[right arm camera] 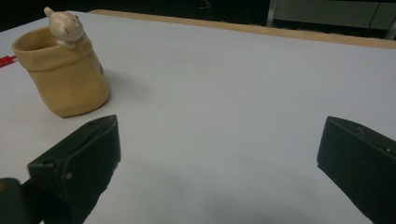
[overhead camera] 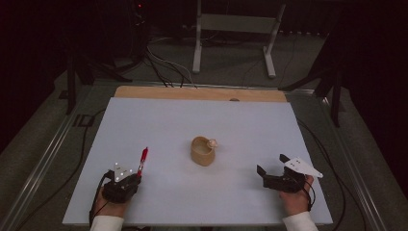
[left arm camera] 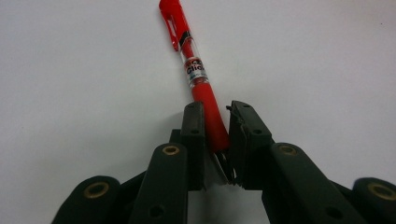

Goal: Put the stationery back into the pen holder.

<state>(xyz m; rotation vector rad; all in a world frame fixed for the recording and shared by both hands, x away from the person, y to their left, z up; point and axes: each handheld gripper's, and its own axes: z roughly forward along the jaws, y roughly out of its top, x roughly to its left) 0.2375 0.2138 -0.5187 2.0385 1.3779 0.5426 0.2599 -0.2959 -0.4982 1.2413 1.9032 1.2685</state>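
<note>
A red pen [left arm camera: 196, 74] lies on the white table sheet [overhead camera: 192, 120], its clip end pointing away from me. My left gripper [left arm camera: 217, 121] is shut on the pen's tip end, both pads pressing the red grip. In the high view the left gripper [overhead camera: 137, 175] sits near the front left edge with the red pen [overhead camera: 143, 160] sticking out ahead of it. A tan sack-shaped cup [overhead camera: 202, 151] with a small animal figure on its rim stands mid-table. My right gripper [overhead camera: 270, 163] rests at the front right, jaws wide open and empty; the tan cup [right arm camera: 63, 79] stands at its far left.
A bare wooden strip [overhead camera: 202, 93] runs along the table's far edge. Beyond it stand a metal frame [overhead camera: 235, 33] and cables on the dark floor. A hand [overhead camera: 296, 199] holds each gripper at the near edge.
</note>
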